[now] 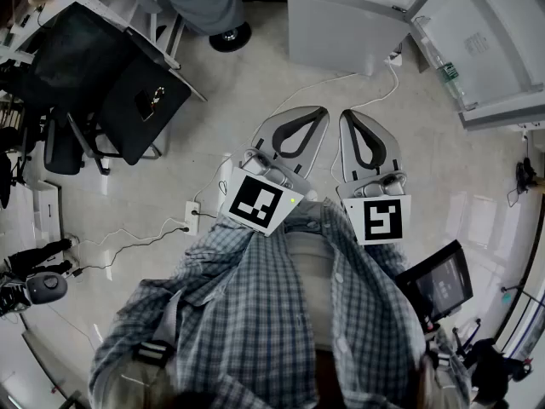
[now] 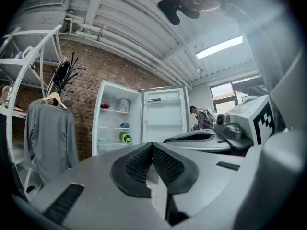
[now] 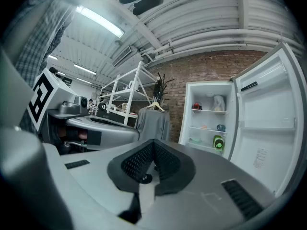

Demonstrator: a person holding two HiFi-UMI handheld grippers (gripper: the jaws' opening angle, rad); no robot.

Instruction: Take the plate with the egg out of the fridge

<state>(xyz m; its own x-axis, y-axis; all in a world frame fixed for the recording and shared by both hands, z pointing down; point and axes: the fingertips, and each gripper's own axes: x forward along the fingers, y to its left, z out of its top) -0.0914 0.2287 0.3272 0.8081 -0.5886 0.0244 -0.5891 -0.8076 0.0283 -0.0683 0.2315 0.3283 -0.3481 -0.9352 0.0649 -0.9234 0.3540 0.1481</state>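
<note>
Open fridge (image 3: 207, 120) well beyond right gripper (image 3: 153, 143)

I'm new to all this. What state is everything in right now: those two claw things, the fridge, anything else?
Left gripper: jaws shut, holding nothing.
Right gripper: jaws shut, holding nothing.
Fridge door: swung wide open.
Grey garment: hanging on a hanger.
Ceiling light: on.

Pale floor (image 1: 247, 92) underfoot, with a white power strip (image 1: 192, 216) and loose cables (image 1: 324, 81) lying on it. Inside the open fridge (image 3: 206, 92) there are 3 shelves: a red item (image 3: 196, 106) on top, a blue item (image 3: 221, 127) in the middle, a green item (image 3: 218, 142) on the lowest.
</note>
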